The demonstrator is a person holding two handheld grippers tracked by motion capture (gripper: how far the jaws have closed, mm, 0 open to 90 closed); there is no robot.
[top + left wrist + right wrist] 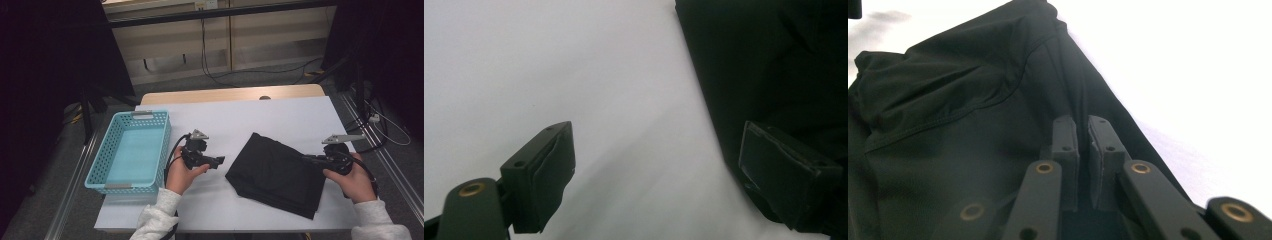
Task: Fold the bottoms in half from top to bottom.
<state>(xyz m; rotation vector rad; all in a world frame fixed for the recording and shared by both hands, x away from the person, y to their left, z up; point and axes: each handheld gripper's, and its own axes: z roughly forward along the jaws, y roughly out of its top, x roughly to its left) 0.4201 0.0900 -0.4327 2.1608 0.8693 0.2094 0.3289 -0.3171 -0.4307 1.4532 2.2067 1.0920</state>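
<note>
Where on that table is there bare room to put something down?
The far strip of the white table, beyond the black cloth, is bare, as is the basket inside. It is tight between the left hand-held gripper and the cloth.

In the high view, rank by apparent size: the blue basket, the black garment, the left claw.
1. black garment and blue basket: near alike, too close to rank; the garment is folded.
2. left claw: clearly smallest.
</note>
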